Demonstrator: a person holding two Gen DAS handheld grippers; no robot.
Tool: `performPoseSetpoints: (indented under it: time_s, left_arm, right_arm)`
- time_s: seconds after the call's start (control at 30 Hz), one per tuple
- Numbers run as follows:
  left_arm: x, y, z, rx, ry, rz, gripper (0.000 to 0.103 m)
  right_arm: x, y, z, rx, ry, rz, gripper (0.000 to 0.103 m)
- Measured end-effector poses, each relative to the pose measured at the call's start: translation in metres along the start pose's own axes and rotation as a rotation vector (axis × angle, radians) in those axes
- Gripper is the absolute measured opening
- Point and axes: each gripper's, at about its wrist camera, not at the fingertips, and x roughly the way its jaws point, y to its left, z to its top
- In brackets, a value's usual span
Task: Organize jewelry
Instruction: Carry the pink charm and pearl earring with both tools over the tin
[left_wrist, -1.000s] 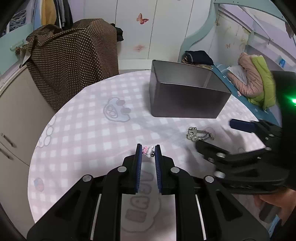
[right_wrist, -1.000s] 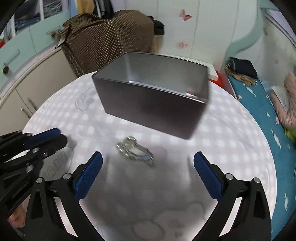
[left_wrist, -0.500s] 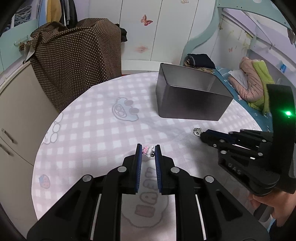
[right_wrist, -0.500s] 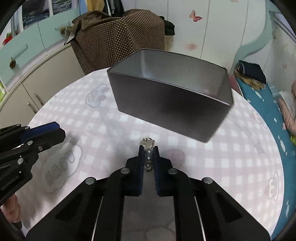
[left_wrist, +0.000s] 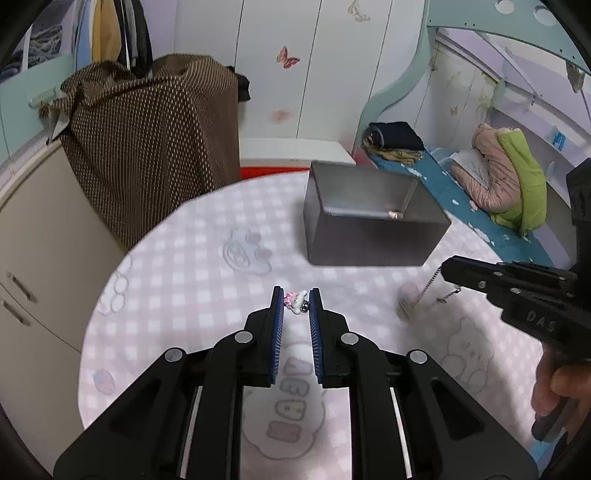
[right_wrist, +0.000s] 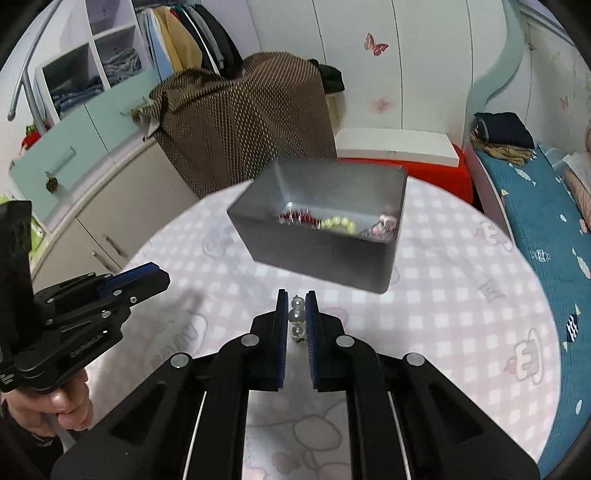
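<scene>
My left gripper (left_wrist: 296, 301) is shut on a small pink-and-white charm (left_wrist: 296, 301), held above the checked tablecloth. My right gripper (right_wrist: 296, 306) is shut on a pearl-and-chain piece (right_wrist: 296, 315); in the left wrist view its chain (left_wrist: 424, 290) dangles from the right gripper (left_wrist: 448, 267) toward the cloth. The grey metal box (right_wrist: 317, 225) stands beyond both grippers on the round table (right_wrist: 461, 295). Red beads, yellow-green beads and a pinkish piece lie inside it. In the right wrist view the left gripper (right_wrist: 159, 277) hovers at the left, held by a hand.
A brown dotted cloth (left_wrist: 147, 147) drapes over furniture behind the table. Beige cabinets (left_wrist: 37, 240) stand to the left, a bed with a blue cover (right_wrist: 535, 221) to the right. A red stool with a white top (right_wrist: 399, 151) sits behind the box.
The right gripper closed on the pearl-and-chain piece and lifted it off the cloth. Both grippers have risen, and the box's inside has come into view.
</scene>
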Motion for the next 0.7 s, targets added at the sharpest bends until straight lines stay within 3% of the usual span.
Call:
performPoseSetpoints:
  time_s: [0.43, 0.7]
  left_arm:
    - [-0.039, -0.026, 0.064, 0.062, -0.123, -0.036, 0.014]
    - [-0.042, -0.040, 0.111, 0.072, -0.146, -0.084, 0.014]
  right_arm:
    - [-0.056, 0.012, 0.047, -0.061, -0.123, 0.004, 0.008]
    - [-0.078, 0.016, 0.088, -0.097, -0.185, -0.014, 0.008]
